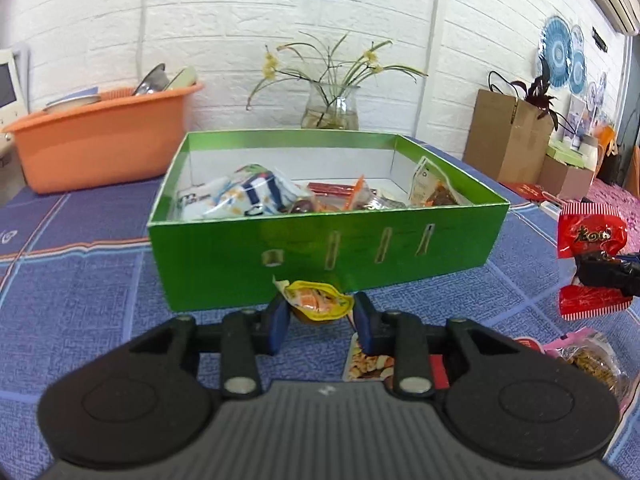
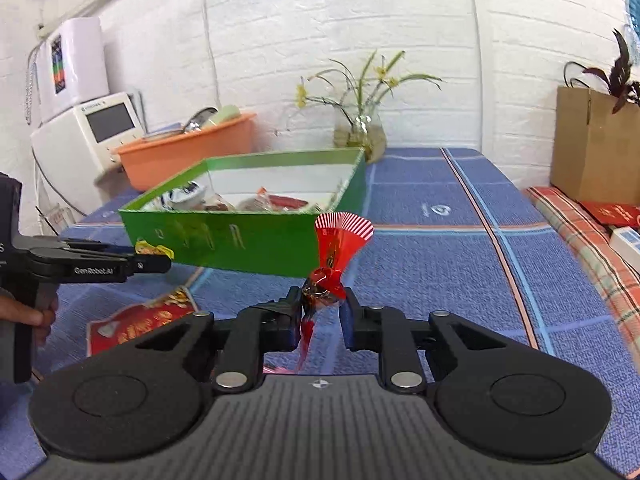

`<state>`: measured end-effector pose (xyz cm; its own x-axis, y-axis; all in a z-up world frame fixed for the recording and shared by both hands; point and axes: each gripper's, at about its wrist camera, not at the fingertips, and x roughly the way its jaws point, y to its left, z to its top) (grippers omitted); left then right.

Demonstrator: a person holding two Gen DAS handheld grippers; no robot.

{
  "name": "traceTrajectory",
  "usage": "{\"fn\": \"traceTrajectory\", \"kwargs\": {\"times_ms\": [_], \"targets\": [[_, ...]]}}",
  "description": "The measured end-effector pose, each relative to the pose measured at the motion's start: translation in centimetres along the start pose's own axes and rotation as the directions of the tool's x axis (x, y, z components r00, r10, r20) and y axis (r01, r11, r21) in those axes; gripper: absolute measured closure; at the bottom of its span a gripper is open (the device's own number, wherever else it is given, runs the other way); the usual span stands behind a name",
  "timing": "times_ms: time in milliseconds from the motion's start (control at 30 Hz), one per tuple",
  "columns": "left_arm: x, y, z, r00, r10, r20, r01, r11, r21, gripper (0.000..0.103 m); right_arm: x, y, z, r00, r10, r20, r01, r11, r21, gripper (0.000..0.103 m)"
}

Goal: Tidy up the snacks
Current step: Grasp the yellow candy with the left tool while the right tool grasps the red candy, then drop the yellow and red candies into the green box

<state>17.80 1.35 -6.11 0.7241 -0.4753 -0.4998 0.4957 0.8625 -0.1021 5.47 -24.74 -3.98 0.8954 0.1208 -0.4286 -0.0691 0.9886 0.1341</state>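
The left gripper [image 1: 320, 312] clamps a small yellow foil snack packet [image 1: 318, 300]; the right gripper [image 2: 322, 308] clamps a red twist-wrapped candy [image 2: 334, 256]. Both are held clear of the blue checked tablecloth [image 2: 440, 280], just before the open green cardboard box [image 1: 320, 248], presumably for dropping among the snacks already inside.

My box [image 1: 320, 256] sits mid-bench [image 1: 80, 280] with snack packets [image 1: 248, 196] in it. Behind it stands the vase [image 1: 332, 108], by the bench's far edge. The basin [image 1: 104, 128] sits at the far left corner.
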Motion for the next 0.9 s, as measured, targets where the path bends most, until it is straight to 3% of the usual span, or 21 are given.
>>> {"fn": "traceTrajectory", "kwargs": {"times_ms": [233,533,633,733,833,900], "targets": [[-4.4,0.1,-0.2,0.994,0.046,0.095,-0.045,0.999,-0.014,0.072,-0.6,2.2,1.1,0.992,0.122,0.025,-0.122,0.993,0.005,0.067],[-8.9,0.5,1.7,0.960,0.163,0.229,-0.167,0.986,-0.002,0.072,1.5,5.8,2.7,0.970,0.244,0.012,-0.244,0.970,-0.010,0.067],[-8.4,0.9,3.0,0.957,0.165,0.239,-0.170,0.985,-0.003,0.072,2.4,6.1,4.0,0.962,0.271,0.044,-0.272,0.962,0.011,0.067],[-6.6,0.8,4.8,0.963,0.126,0.237,-0.128,0.992,-0.005,0.072,3.4,5.5,6.4,0.961,0.243,0.130,-0.251,0.967,0.047,0.067],[-3.9,-0.1,6.8,0.962,0.122,0.243,-0.130,0.991,0.016,0.072,4.7,4.2,9.1,0.965,0.179,0.190,-0.207,0.968,0.141,0.067],[-2.3,-0.6,7.9,0.961,0.117,0.251,-0.124,0.992,0.012,0.072,5.9,3.1,10.2,0.967,0.181,0.178,-0.218,0.950,0.223,0.067]]}}
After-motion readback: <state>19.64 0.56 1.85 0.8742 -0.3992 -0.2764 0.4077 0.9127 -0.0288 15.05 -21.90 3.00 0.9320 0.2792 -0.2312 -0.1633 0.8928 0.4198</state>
